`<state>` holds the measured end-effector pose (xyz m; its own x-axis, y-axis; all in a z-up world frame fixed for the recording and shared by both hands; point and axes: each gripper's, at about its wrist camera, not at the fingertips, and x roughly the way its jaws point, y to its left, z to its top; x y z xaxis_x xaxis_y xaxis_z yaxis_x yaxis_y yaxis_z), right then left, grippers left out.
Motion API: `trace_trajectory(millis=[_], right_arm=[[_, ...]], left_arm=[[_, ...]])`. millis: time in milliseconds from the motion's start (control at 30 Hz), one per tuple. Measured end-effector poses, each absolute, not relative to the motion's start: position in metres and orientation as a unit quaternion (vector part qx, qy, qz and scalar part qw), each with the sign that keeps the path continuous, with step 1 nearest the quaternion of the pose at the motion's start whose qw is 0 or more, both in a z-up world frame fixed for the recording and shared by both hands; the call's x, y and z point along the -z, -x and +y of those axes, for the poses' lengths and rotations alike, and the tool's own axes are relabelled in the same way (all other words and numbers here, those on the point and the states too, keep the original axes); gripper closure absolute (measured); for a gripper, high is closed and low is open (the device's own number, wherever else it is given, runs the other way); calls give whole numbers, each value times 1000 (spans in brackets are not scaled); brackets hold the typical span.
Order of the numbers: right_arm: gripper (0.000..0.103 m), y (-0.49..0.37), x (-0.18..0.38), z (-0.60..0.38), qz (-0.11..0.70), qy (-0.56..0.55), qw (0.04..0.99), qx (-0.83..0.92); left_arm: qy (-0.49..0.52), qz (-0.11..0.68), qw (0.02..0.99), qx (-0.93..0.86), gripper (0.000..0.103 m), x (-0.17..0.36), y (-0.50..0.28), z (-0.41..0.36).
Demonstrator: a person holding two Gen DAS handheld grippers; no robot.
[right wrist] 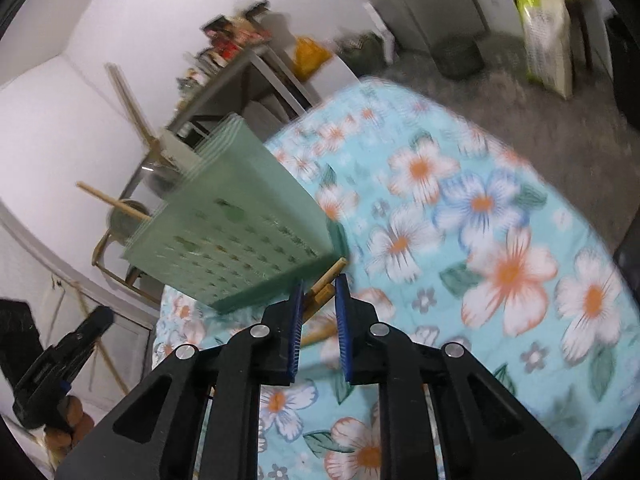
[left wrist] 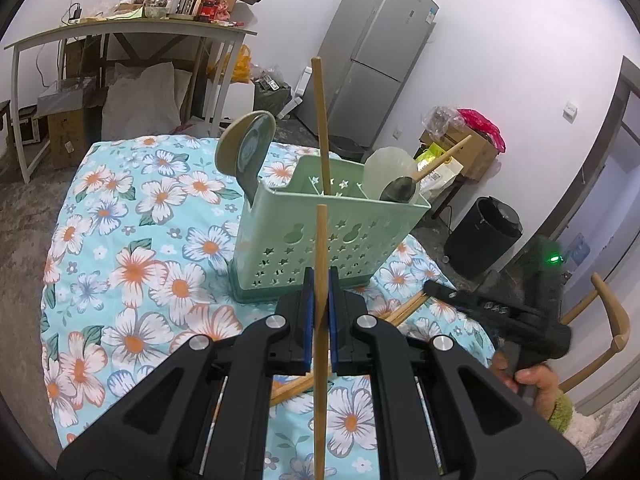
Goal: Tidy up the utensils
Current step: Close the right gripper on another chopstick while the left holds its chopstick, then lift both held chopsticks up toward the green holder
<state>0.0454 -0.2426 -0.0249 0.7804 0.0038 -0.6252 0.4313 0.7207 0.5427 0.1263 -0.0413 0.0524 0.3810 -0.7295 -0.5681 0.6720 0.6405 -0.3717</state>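
Observation:
A green perforated utensil holder (left wrist: 320,236) stands on the floral tablecloth (left wrist: 132,248). It holds one upright chopstick (left wrist: 321,128), a wooden-handled dark spoon (left wrist: 400,189), a pale spoon (left wrist: 390,170) and a round olive ladle (left wrist: 246,146). My left gripper (left wrist: 320,280) is shut on a wooden chopstick (left wrist: 320,340), held upright in front of the holder. Two chopsticks (left wrist: 404,310) lie on the cloth by the holder's base. My right gripper (right wrist: 318,286) is open, its jaws around the ends of those chopsticks (right wrist: 324,292) beside the holder (right wrist: 240,224). The right wrist view is blurred.
The right gripper body (left wrist: 520,312) and hand show at the right of the left wrist view. A wooden chair (left wrist: 608,320) stands past the table's right edge. A fridge (left wrist: 376,60), a cluttered desk (left wrist: 132,32), a black bin (left wrist: 484,236) and boxes (left wrist: 464,148) stand behind.

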Motion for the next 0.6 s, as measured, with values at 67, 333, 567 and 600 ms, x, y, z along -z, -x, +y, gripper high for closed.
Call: trace_trajectory(millis=[67, 333, 567, 600], right_arm=[[89, -41, 11, -240, 297, -335, 886, 122], [89, -42, -3, -235, 301, -319, 893, 101], [89, -41, 1, -234, 307, -322, 889, 111], [89, -39, -5, -233, 301, -313, 894, 114]], left_arm=[[39, 361, 831, 422, 98, -53, -126, -42], [39, 363, 829, 423, 98, -52, -125, -46], [38, 364, 830, 421, 98, -52, -124, -46], [38, 364, 830, 420, 98, -52, -124, -45]])
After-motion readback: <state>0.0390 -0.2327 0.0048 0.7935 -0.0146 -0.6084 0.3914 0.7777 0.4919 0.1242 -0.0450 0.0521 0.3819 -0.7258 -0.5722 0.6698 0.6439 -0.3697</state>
